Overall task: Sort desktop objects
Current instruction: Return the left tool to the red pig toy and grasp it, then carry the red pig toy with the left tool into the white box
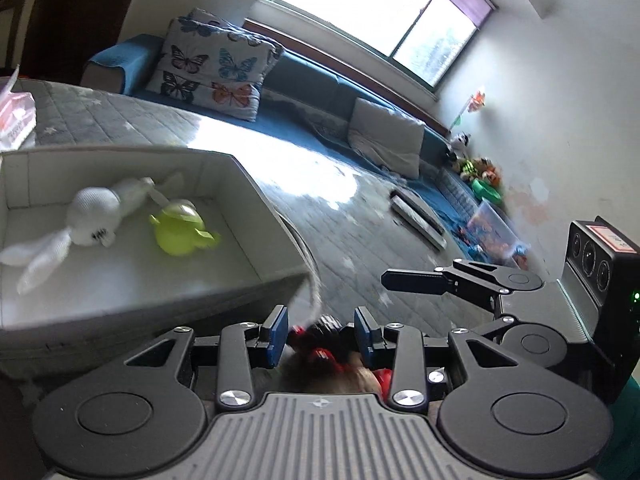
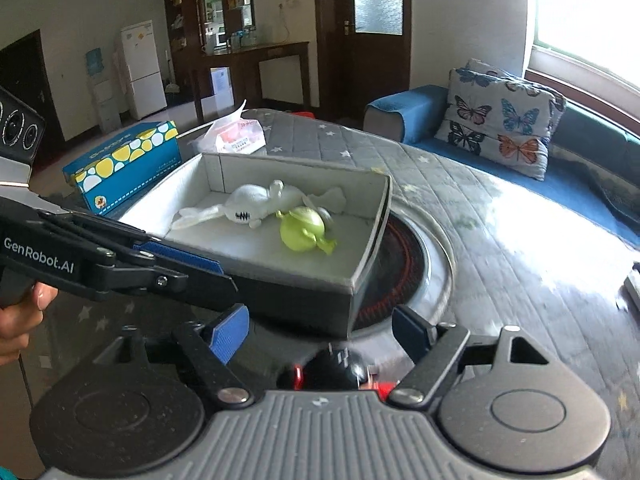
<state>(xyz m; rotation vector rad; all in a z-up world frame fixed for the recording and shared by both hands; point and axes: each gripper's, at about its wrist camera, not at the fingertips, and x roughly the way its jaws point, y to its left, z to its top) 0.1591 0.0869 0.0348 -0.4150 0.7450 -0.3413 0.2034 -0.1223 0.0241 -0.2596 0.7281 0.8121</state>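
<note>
While the quilted table is crowded, the grey box near its middle should be approached squarely, since the rabbit and green toy already lie inside. A black-and-red toy sits between the left gripper pads, seemingly clamped; it should be lifted over the rim before release. The right gripper stands apart above that toy.
</note>
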